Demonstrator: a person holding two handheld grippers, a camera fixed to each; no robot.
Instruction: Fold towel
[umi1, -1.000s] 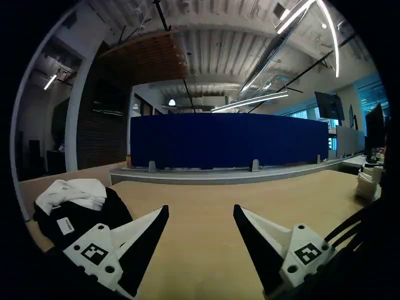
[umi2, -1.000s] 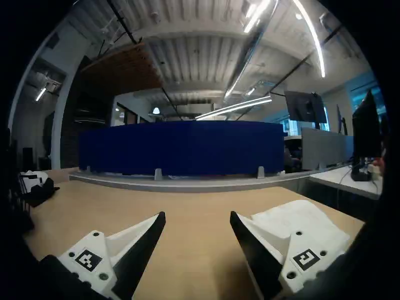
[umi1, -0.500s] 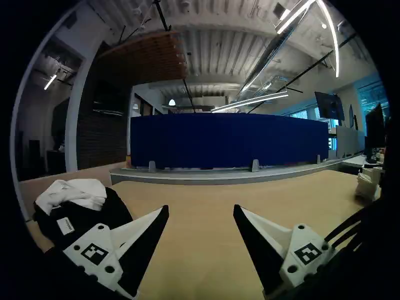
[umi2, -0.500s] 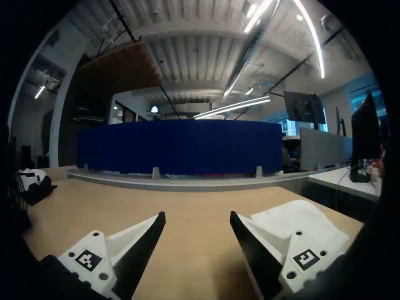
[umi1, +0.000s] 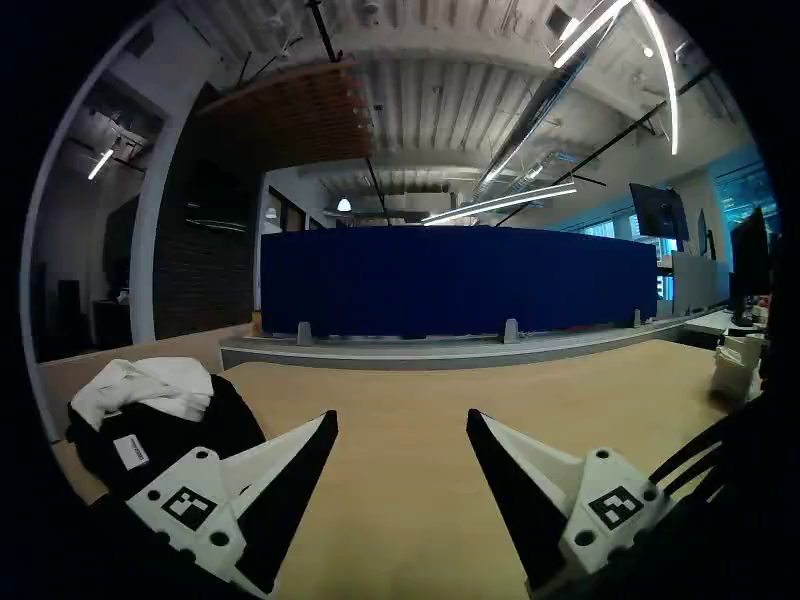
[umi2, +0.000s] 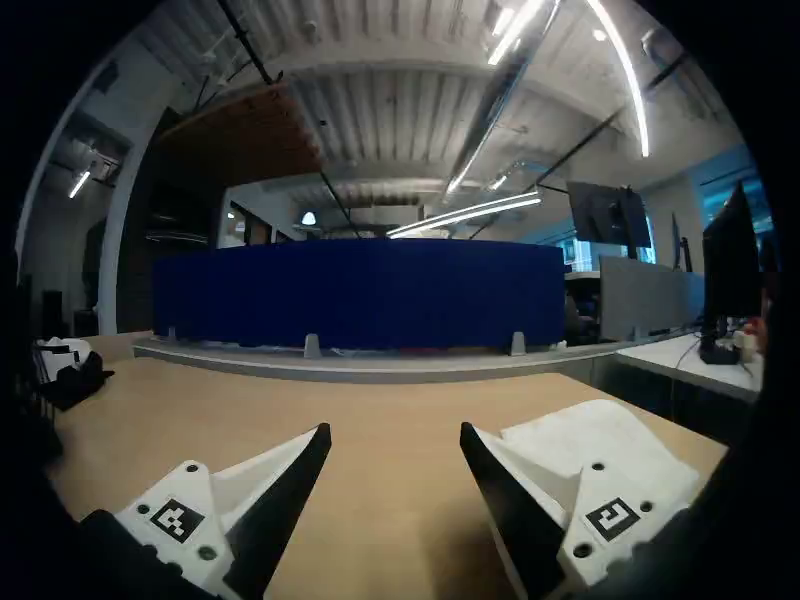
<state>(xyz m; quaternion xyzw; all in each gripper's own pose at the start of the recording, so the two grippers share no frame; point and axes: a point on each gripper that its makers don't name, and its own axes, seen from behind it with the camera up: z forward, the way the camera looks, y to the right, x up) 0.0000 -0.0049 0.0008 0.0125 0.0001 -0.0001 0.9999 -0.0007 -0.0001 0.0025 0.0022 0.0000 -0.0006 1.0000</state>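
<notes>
No writing here is clear enough to read.

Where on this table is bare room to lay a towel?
The wooden table is bare in the middle, up to the blue divider. Crowded: the black-and-white cloth pile at its left edge, the white folded towel at its right.

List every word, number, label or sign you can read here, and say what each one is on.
Readable text: none.
On the black cloth, a white tag: too small to read.
On the left gripper and right gripper, square markers: black-and-white patterns, no letters or numbers.
</notes>
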